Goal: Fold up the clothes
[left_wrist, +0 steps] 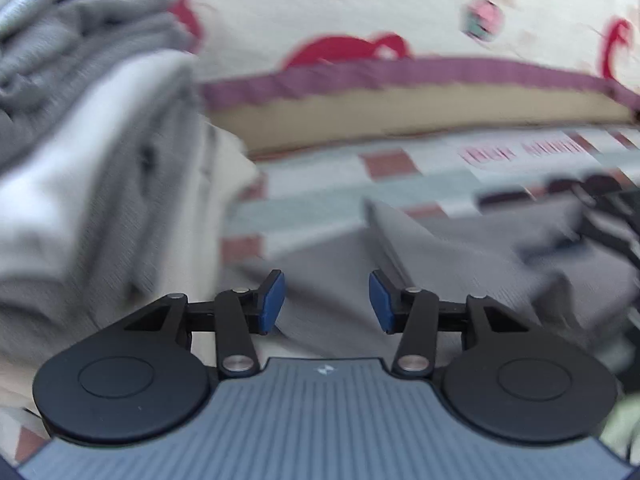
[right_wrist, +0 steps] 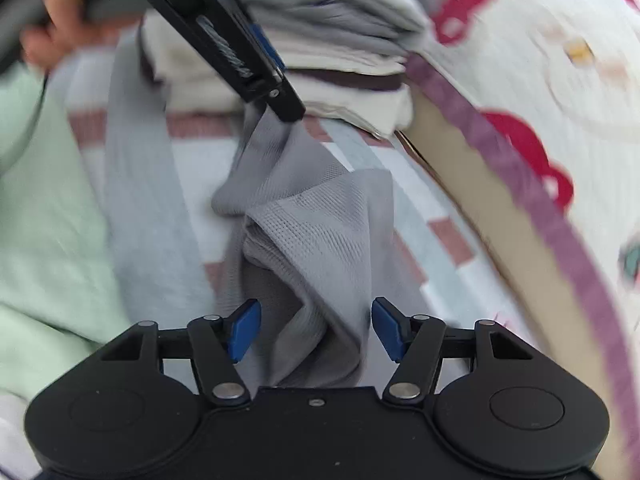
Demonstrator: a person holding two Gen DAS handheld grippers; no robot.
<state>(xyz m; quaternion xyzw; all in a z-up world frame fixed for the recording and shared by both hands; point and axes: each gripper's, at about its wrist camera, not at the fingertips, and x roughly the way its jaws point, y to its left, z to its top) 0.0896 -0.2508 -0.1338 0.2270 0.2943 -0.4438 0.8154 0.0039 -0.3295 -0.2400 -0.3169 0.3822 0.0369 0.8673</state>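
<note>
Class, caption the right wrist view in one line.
Open right gripper straddles a gray garment beside a folded stack.

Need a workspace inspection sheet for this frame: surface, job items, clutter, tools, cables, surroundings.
Surface: checked bed sheet, pale with red-brown and teal squares.
Job's things: grey mesh garment bunched up on the sheet; stack of folded clothes at its far end.
Clutter: mint green fabric to the left of the garment in the right wrist view.
Grippers: left tool open, over the grey garment; right tool open, garment lying between its fingers, not clamped.
Cables: nothing seen.
Surroundings: cartoon-print quilt with purple trim behind the sheet; both views are motion-blurred.
</note>
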